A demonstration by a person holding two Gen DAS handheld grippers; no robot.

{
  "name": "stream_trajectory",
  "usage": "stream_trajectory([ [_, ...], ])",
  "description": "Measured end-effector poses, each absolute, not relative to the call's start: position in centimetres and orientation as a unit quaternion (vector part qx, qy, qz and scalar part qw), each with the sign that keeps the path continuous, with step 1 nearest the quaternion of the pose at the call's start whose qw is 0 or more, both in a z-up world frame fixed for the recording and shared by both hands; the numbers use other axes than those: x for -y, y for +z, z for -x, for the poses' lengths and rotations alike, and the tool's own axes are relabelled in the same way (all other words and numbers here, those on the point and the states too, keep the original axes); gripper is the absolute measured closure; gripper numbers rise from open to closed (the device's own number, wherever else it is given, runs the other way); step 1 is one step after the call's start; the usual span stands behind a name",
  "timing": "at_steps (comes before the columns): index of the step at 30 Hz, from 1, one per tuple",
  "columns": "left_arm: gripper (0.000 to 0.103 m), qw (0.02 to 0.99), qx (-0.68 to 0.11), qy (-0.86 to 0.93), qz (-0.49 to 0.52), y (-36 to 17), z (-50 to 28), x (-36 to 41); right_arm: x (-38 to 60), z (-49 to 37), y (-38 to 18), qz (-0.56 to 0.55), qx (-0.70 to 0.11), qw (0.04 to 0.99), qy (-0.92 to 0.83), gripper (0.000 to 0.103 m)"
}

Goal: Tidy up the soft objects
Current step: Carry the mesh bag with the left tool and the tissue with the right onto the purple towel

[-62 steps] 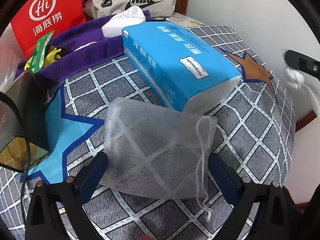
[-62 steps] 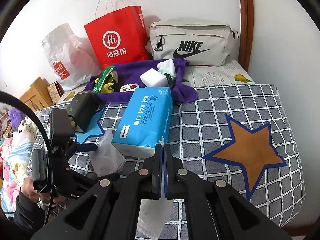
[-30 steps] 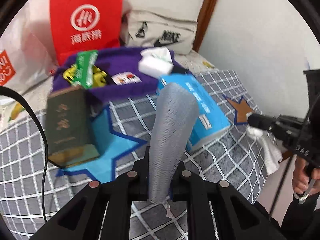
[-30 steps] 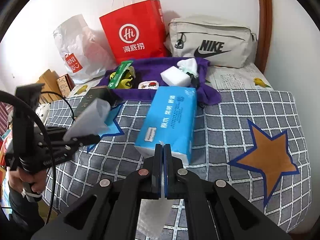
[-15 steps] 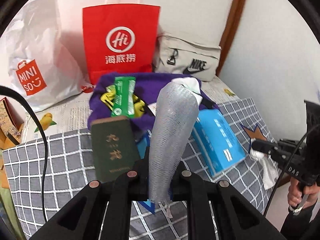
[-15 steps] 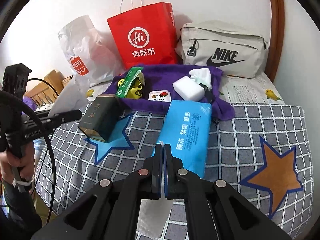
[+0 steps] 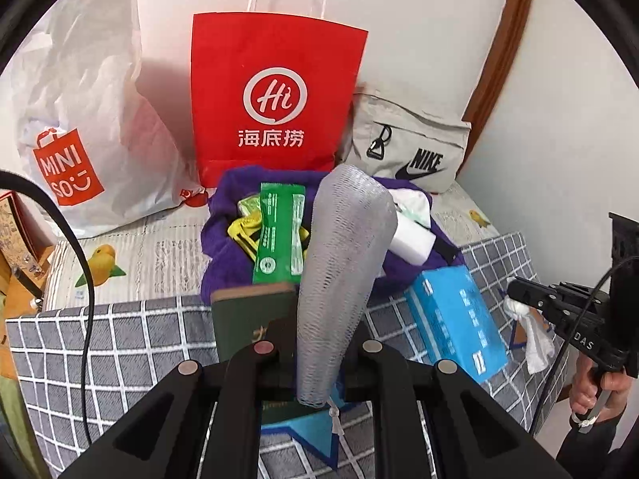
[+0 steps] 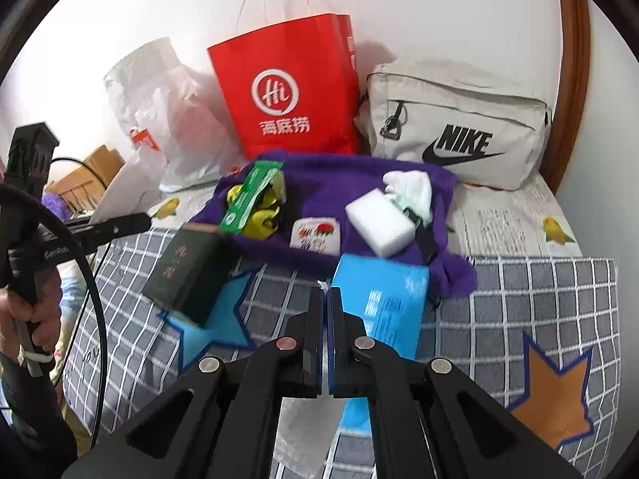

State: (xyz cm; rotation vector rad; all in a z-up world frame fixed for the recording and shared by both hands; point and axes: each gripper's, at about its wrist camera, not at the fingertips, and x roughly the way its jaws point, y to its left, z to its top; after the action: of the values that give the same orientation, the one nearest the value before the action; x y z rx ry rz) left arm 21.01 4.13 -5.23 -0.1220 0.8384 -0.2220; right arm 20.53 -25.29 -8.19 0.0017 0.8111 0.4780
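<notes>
My left gripper (image 7: 317, 343) is shut on a grey mesh drawstring bag (image 7: 343, 255), which it holds upright above the bed; from the right wrist view the bag (image 8: 120, 191) shows at the far left. My right gripper (image 8: 324, 299) is shut on a white tissue (image 8: 303, 427) that hangs below its fingers; in the left wrist view the tissue (image 7: 531, 331) dangles at the right. A blue tissue pack (image 8: 379, 303) lies on the checked bedspread (image 8: 519, 299). A purple towel (image 8: 327, 183) holds a white sponge (image 8: 379, 219), a green packet (image 8: 247, 195) and yellow items.
A dark green box (image 8: 187, 271) lies left of the blue pack. A red paper bag (image 8: 287, 84), a white Miniso bag (image 7: 76, 119) and a beige Nike bag (image 8: 459, 127) stand against the wall. A wooden post (image 8: 575, 60) is at the right.
My left gripper closed on the mesh bag, lifted it off the bedspread and carried it left and back. My right gripper stayed shut on the tissue and moved forward over the blue pack.
</notes>
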Motion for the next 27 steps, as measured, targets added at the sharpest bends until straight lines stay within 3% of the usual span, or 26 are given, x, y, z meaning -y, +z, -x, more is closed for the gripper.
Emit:
stream_trajectory([
  [27, 0.091, 0.889, -0.437, -0.113, 0.075, -7.9, -28.7, -4.8, 20.4, -35.5, -10.2, -0.004, -0.429, 0.876, 0.219, 0.101],
])
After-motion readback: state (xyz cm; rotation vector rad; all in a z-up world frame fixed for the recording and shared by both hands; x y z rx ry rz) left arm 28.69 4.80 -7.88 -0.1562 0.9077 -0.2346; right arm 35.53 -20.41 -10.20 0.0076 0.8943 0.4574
